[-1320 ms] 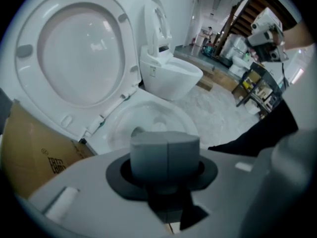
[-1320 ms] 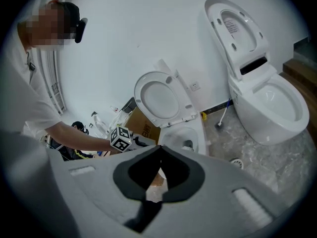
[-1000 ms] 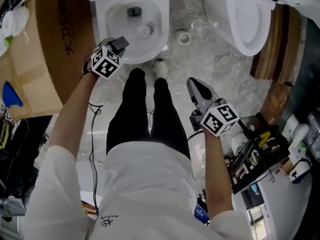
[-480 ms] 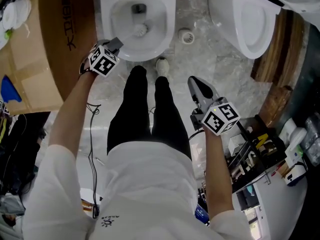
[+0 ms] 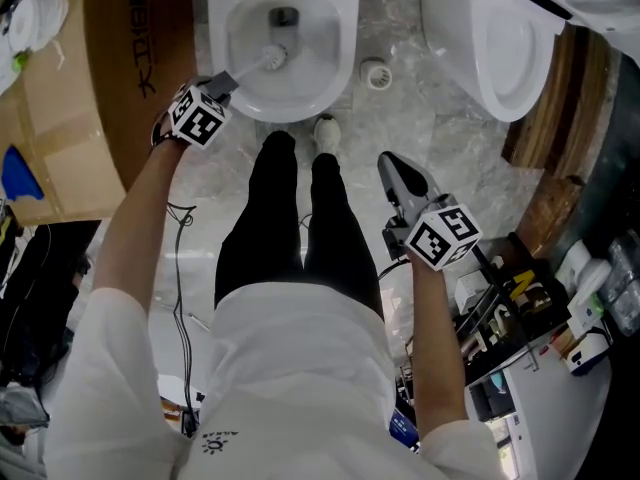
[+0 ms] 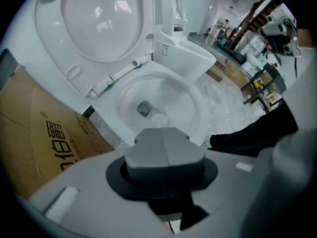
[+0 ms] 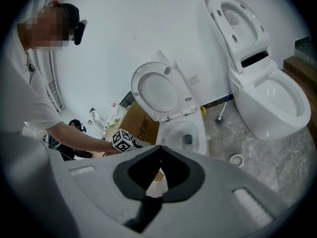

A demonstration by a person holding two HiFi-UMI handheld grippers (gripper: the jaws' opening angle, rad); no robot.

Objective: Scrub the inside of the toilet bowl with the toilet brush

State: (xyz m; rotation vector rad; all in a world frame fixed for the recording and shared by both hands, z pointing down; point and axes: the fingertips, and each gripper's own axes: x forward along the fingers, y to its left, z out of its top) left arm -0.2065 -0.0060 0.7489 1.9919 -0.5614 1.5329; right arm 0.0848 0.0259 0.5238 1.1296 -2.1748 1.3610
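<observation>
The white toilet bowl stands open at the top of the head view, its seat and lid raised. My left gripper is at the bowl's near left rim, shut on the toilet brush handle. The white brush head lies inside the bowl, just below the drain hole. In the left gripper view the jaws are together and hide the handle, while the brush head shows beyond them in the bowl. My right gripper hangs shut and empty over the floor, right of the person's legs.
A cardboard box stands against the bowl's left side. A second toilet is at upper right, with a floor drain between the two. The person's shoe is close to the bowl. A cluttered tool rack is at right.
My left gripper has shifted left along the bowl's rim, and the brush head has swept left across the inside of the bowl. The right gripper has stayed in place.
</observation>
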